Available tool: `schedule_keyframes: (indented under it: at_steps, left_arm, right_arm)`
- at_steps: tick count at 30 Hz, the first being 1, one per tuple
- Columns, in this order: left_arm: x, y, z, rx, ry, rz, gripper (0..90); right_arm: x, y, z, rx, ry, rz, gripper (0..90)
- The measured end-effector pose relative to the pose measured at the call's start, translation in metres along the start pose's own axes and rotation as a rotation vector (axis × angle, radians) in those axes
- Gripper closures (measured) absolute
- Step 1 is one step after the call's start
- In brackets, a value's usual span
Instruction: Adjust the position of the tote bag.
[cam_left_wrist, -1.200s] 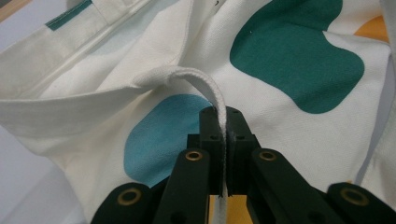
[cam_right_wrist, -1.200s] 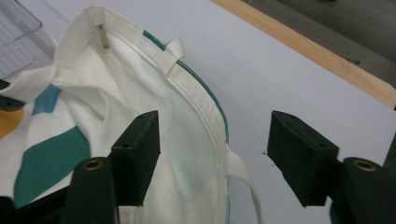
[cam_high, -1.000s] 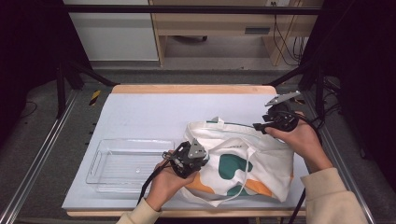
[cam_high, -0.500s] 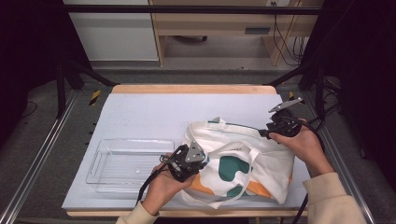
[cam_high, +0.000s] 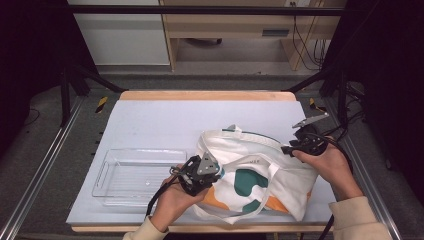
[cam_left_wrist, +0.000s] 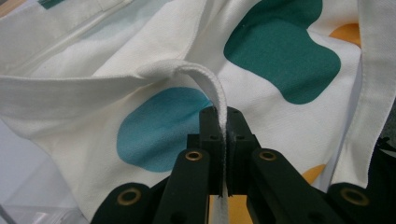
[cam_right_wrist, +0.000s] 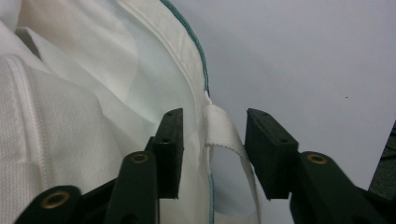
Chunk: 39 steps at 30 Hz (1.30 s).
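The tote bag (cam_high: 255, 182) lies crumpled at the near right of the table (cam_high: 150, 120), next to a clear tray (cam_high: 135, 172). Left gripper (cam_left_wrist: 223, 140) is clamped tight on one white strap (cam_left_wrist: 210, 86). Right gripper (cam_right_wrist: 212, 149) has its jaws closing around the other strap (cam_right_wrist: 224, 133), not pinching it yet. So I'd say one handle is grabbed, the second is nearly there, and the lift is still to come.

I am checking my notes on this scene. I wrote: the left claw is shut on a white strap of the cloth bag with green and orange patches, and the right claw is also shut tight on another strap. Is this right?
Not fully. The left claw is shut on a white strap of the white cloth bag with green and orange patches. But the right claw is not shut: the right gripper view shows its jaws apart, just closing in, with the other strap loose between them.
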<state>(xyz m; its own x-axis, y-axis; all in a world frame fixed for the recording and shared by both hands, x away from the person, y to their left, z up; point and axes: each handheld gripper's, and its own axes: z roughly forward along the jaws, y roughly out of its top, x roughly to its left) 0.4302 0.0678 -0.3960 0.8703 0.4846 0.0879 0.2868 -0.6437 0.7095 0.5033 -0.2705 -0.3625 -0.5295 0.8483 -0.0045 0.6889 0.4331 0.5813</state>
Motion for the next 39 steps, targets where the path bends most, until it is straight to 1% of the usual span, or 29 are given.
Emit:
schedule_keyframes:
  at_steps: [2, 5, 7, 9, 10, 14, 16, 17, 18, 20, 21, 22, 24, 25, 26, 29, 32, 33, 34, 35, 36, 37, 39]
  left_arm:
    - [0.000, 0.001, 0.000, -0.003, 0.002, 0.000, 87.7]
    - [0.000, 0.003, 0.000, -0.005, 0.002, 0.001, 87.7]
    - [0.001, 0.003, 0.000, -0.005, -0.001, -0.001, 87.7]
    - [0.002, 0.003, 0.001, -0.004, 0.001, -0.005, 87.7]
    - [0.002, 0.003, 0.001, -0.002, 0.001, -0.005, 87.6]
    - [0.003, 0.004, 0.001, -0.007, -0.002, -0.009, 87.5]
    - [0.004, 0.004, 0.001, -0.012, 0.003, -0.009, 86.6]
    - [0.004, 0.005, 0.000, -0.019, 0.007, -0.010, 85.3]
    - [0.004, 0.006, -0.001, -0.024, 0.009, -0.009, 83.3]
    - [0.004, 0.007, -0.003, -0.033, 0.020, -0.008, 78.0]
    - [0.004, 0.008, -0.005, -0.037, 0.022, -0.009, 75.6]
    - [0.004, 0.009, -0.006, -0.041, 0.028, -0.008, 74.1]
    - [0.005, 0.011, -0.009, -0.052, 0.037, -0.008, 69.7]
    - [0.005, 0.012, -0.010, -0.065, 0.042, -0.017, 67.6]
    - [0.005, 0.013, -0.011, -0.069, 0.048, -0.017, 65.2]
    - [0.007, 0.016, -0.016, -0.081, 0.063, -0.013, 58.0]
    - [0.010, 0.019, -0.020, -0.108, 0.071, -0.022, 53.6]
    - [0.011, 0.020, -0.021, -0.116, 0.073, -0.023, 51.9]
    - [0.012, 0.021, -0.023, -0.125, 0.074, -0.022, 50.6]
    - [0.013, 0.021, -0.024, -0.135, 0.080, -0.021, 49.8]
    - [0.014, 0.022, -0.025, -0.141, 0.081, -0.016, 49.1]
    - [0.015, 0.024, -0.026, -0.145, 0.082, -0.013, 48.3]
    - [0.016, 0.026, -0.027, -0.151, 0.085, -0.005, 45.8]
  right_arm:
    - [0.001, -0.001, 0.000, 0.017, 0.003, -0.006, 67.0]
    - [0.002, -0.001, 0.002, 0.027, 0.006, -0.001, 76.4]
    - [0.003, -0.001, 0.003, 0.029, 0.009, -0.007, 80.2]
    - [0.004, -0.001, 0.003, 0.025, 0.014, 0.000, 81.0]
    - [0.003, -0.001, 0.003, 0.026, 0.014, -0.012, 81.1]
    - [0.005, -0.002, 0.001, 0.017, 0.016, -0.002, 81.3]
    - [0.005, -0.003, 0.000, 0.005, 0.017, -0.013, 81.3]
    - [0.006, -0.003, -0.001, 0.009, 0.019, -0.011, 81.3]
    - [0.007, -0.003, -0.002, 0.000, 0.021, -0.006, 81.4]
    - [0.008, -0.004, -0.004, -0.009, 0.026, -0.018, 81.4]
    - [0.010, -0.004, -0.004, -0.016, 0.027, -0.012, 81.4]
    - [0.011, -0.005, -0.005, -0.017, 0.027, -0.025, 81.5]
    - [0.014, -0.005, -0.006, -0.019, 0.026, -0.029, 81.6]
    - [0.015, -0.005, -0.007, -0.026, 0.030, -0.024, 81.6]
    - [0.015, -0.006, -0.008, -0.029, 0.027, -0.035, 81.7]
    - [0.018, -0.007, -0.013, -0.043, 0.029, -0.034, 81.9]
    - [0.020, -0.009, -0.019, -0.072, 0.028, -0.048, 82.0]
    - [0.022, -0.010, -0.021, -0.076, 0.028, -0.042, 82.0]
    - [0.023, -0.011, -0.022, -0.080, 0.026, -0.051, 82.1]
    - [0.024, -0.013, -0.024, -0.092, 0.029, -0.048, 82.0]
    - [0.025, -0.014, -0.026, -0.096, 0.024, -0.054, 82.1]
    - [0.026, -0.015, -0.028, -0.113, 0.026, -0.053, 82.1]
    - [0.029, -0.017, -0.032, -0.124, 0.027, -0.058, 82.1]
